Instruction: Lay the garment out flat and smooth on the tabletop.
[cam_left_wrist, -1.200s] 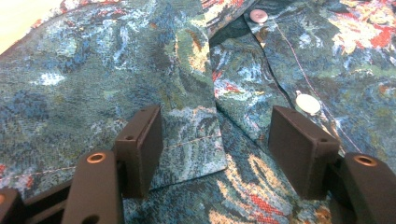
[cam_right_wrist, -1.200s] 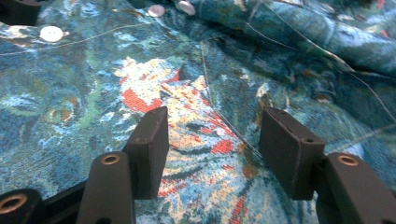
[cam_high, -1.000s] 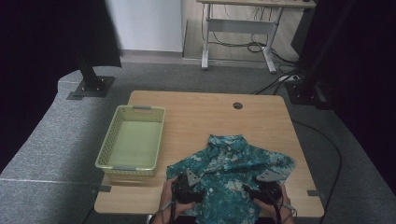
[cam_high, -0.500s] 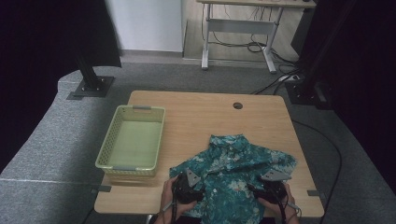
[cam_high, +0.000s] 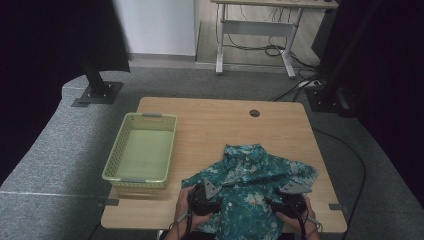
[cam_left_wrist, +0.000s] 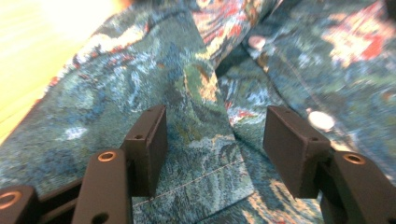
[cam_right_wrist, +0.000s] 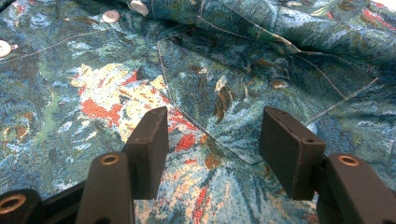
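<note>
A teal floral button shirt (cam_high: 252, 182) lies crumpled at the table's near right, hanging over the front edge. My left gripper (cam_high: 206, 196) rests at the shirt's left side, jaws open over a folded hem of the shirt (cam_left_wrist: 205, 140). My right gripper (cam_high: 290, 200) sits on the shirt's right side, open above the chest pocket (cam_right_wrist: 233, 107). White buttons (cam_right_wrist: 111, 16) show at the top left of the right gripper view. Nothing is pinched by either gripper. A hand holds each gripper at the near edge.
An empty yellow-green plastic basket (cam_high: 141, 150) stands on the left of the wooden table (cam_high: 225, 125). A round cable hole (cam_high: 254, 113) sits near the far edge. Black stands and cables lie on the grey floor beyond.
Both grippers have shifted slightly toward the near edge on the shirt, and the shirt's near part has been drawn a little with them. Both stay open.
</note>
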